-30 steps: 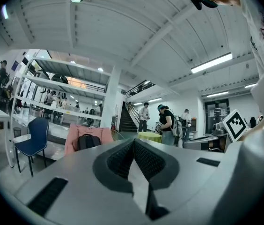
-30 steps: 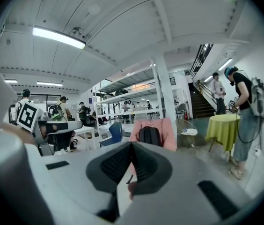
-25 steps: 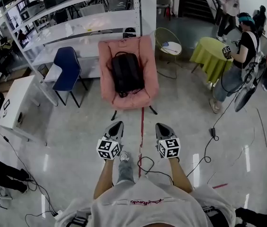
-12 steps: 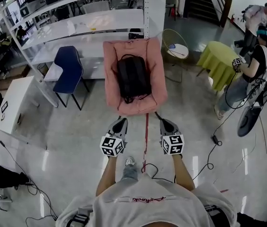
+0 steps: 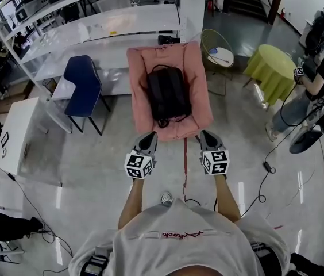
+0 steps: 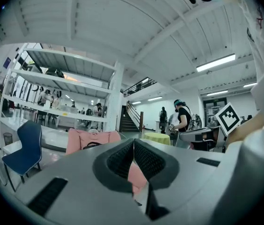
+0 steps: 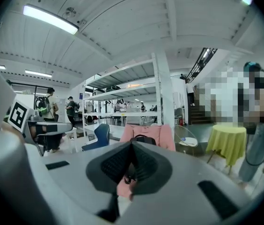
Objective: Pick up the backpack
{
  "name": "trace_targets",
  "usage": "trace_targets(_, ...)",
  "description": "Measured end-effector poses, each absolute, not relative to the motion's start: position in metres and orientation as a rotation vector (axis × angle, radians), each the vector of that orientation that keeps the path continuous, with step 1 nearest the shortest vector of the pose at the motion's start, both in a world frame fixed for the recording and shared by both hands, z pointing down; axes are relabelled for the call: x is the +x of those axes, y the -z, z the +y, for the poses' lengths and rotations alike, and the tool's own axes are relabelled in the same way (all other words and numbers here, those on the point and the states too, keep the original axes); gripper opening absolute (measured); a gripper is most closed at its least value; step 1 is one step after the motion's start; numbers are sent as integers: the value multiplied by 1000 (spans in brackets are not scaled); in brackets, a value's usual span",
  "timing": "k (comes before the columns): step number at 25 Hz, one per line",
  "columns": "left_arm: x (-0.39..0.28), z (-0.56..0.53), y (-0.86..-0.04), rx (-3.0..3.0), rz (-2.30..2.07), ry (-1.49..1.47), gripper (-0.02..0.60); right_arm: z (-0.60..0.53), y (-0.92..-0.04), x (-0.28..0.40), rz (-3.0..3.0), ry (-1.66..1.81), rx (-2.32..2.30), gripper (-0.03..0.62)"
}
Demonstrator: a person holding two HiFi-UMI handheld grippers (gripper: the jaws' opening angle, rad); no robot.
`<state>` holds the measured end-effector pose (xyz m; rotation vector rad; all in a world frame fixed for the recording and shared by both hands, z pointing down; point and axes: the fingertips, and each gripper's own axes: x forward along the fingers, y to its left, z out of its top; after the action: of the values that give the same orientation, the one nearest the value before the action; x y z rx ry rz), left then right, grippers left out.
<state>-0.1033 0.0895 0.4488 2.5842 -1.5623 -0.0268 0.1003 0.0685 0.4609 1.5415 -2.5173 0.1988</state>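
A black backpack [image 5: 168, 95] lies on its back on a pink cushioned armchair [image 5: 140, 105], straps toward me. My left gripper [image 5: 150, 137] and right gripper [image 5: 207, 135] hover side by side just short of the chair's front edge, both shut and holding nothing. In the left gripper view the shut left gripper [image 6: 133, 150] points at the armchair [image 6: 78, 140], with the backpack [image 6: 91, 145] showing only as a dark sliver. In the right gripper view the backpack [image 7: 143, 139] sits above the shut right gripper [image 7: 132, 154], in the armchair [image 7: 162, 135].
A blue chair [image 5: 81, 86] and a white table [image 5: 17, 125] stand left of the armchair, white shelving [image 5: 101, 25] behind it. A wire chair [image 5: 215, 50] and yellow-green round table [image 5: 274, 65] are at right, near a person [image 5: 314, 91]. Cables [image 5: 265, 177] trail on the floor.
Both grippers have advanced toward the armchair with the person walking; the chair and backpack now sit much closer, just beyond the fingertips. Jaws stayed shut.
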Motion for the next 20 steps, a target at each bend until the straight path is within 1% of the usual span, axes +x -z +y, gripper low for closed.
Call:
trace_targets(11, -166, -7, -459, 2602, -1536, 20, 11, -24, -466, 53, -2482, -194, 1606, 17)
trace_targets(15, -180, -26, -461, 2602, -1523, 28, 11, -37, -471, 40, -2466, -193, 1608, 17)
trace_targets(20, -181, -34, -463, 2612, -1502, 24, 11, -36, -481, 38, -2452, -226, 1599, 17)
